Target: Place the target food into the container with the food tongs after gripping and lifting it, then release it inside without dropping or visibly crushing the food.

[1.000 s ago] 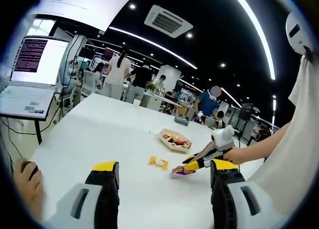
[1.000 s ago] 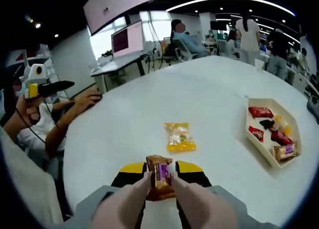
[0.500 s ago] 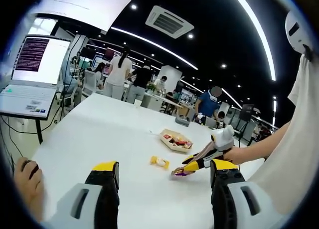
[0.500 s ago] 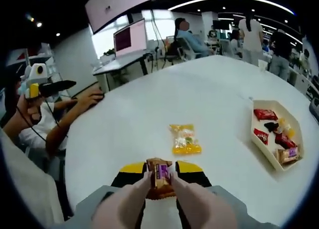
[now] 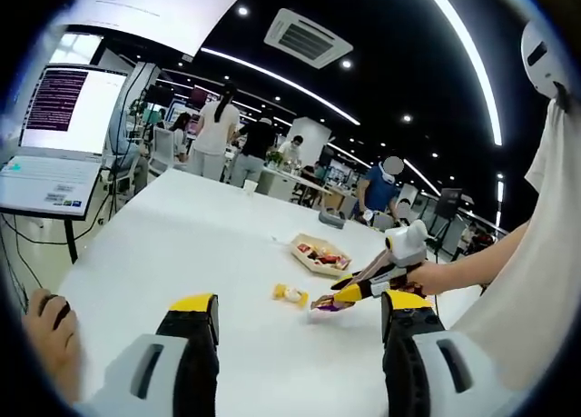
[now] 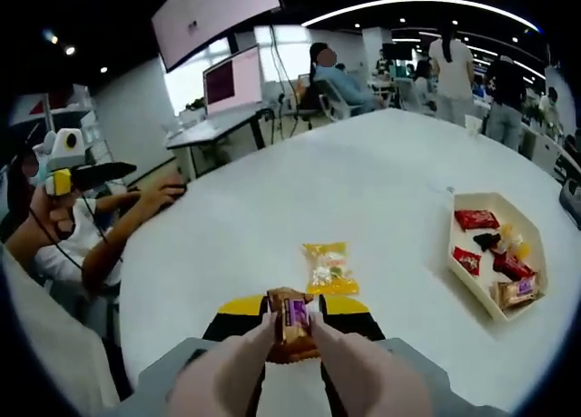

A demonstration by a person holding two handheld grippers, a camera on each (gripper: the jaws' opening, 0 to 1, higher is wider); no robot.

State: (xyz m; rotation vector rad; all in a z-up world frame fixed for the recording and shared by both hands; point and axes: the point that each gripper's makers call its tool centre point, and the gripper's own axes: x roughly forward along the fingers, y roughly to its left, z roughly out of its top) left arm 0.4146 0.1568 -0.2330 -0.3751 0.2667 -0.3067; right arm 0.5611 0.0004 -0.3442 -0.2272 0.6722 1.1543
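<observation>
In the right gripper view, my right gripper (image 6: 294, 306) is shut on the beige food tongs (image 6: 238, 362), which pinch a brown and purple snack packet (image 6: 291, 324) just above the white table (image 6: 381, 153). A yellow snack packet (image 6: 329, 264) lies beyond it. A cream tray (image 6: 467, 279) with several snacks sits to the right. In the left gripper view, my left gripper (image 5: 298, 306) is open with nothing between its jaws. There the right gripper (image 5: 356, 288) comes in from the right, with the snack packet (image 5: 327, 303) near the yellow packet (image 5: 289, 293) and the tray (image 5: 309, 262).
A laptop (image 5: 62, 131) on a stand is left of the table. A person's hand (image 5: 47, 324) rests at the table's near edge. The left gripper (image 6: 71, 159) is seen at far left over the table's rim. People and desks are far behind.
The right gripper has risen slightly with the tongs and the snack packet, which now hangs a little higher over the table. The left gripper has stayed put.
</observation>
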